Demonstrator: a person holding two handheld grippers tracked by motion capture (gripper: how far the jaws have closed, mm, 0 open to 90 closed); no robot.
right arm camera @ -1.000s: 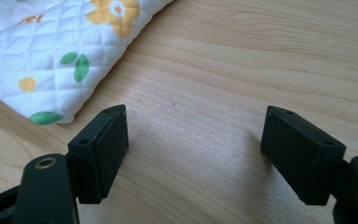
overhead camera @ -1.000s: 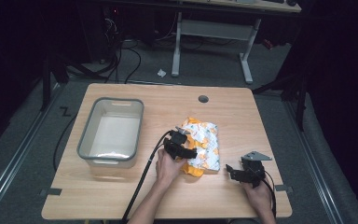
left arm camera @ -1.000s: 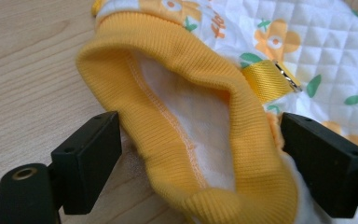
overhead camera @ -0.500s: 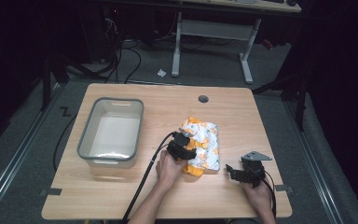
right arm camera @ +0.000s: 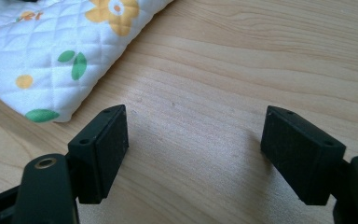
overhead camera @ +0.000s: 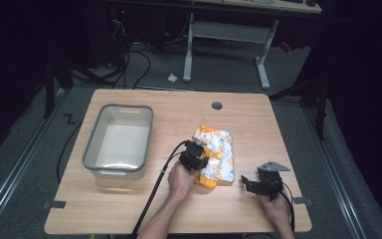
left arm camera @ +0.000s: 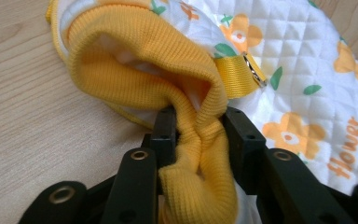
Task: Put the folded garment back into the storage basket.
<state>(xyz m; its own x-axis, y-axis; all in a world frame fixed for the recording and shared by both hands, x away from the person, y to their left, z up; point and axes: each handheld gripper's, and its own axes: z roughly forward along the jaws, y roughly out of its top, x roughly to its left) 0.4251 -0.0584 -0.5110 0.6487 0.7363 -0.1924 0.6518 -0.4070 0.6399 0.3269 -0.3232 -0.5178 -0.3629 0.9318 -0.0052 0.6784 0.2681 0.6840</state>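
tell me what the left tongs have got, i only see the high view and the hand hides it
Observer: The left tongs have just been closing, and their pads now pinch the yellow ribbed cuff of the quilted flower-print garment.
Operator: is any table showing under that cuff
Observer: Yes, bare wooden table lies to one side of the cuff in the left gripper view.
Operator: and the right tongs, holding anything
Observer: No. The right tongs stand open with bare wood between the pads; the garment's white edge lies just beyond them, untouched.
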